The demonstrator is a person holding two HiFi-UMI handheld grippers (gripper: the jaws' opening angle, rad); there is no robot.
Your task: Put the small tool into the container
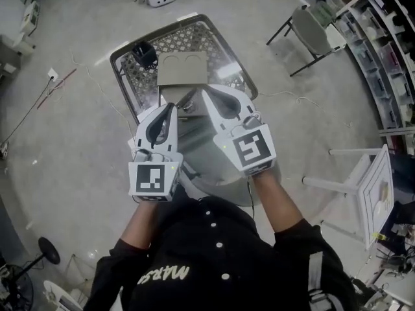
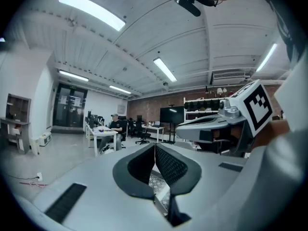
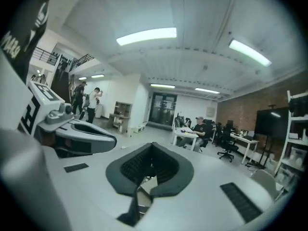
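My grey left claw (image 1: 174, 107) and right claw (image 1: 206, 94) are closed, empty, above the silver mesh basket (image 1: 194, 37); a small black object (image 1: 144, 54) lies inside, so I reckon it's probably done

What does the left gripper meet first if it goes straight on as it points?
Nothing near, it seems: the left gripper points into open room. The first thing in line is a far desk, though depth is unclear.

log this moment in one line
left gripper: shut, empty | right gripper: shut, empty | both: level, side by side above table | box: on table | black item: beside box, near table's corner
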